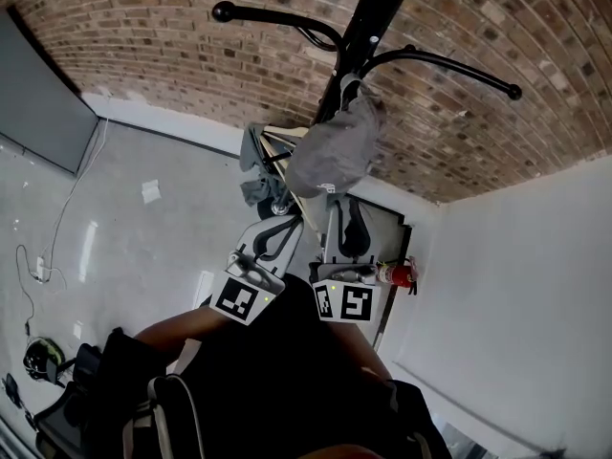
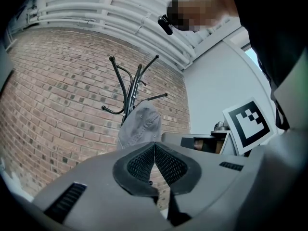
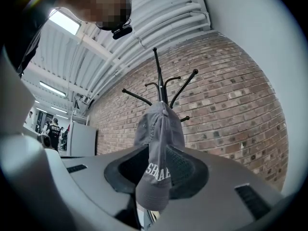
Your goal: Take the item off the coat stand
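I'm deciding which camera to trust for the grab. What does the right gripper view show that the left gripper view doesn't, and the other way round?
Only the right gripper view: the grey cap hanging between the parted jaws of the right gripper, its white lettering, and people far off at left. Whether the pads press the cap is unclear.
Only the left gripper view: the left gripper, jaws together and empty, and the right gripper's marker cube.
Both: the coat stand with the cap on it, and the brick wall.
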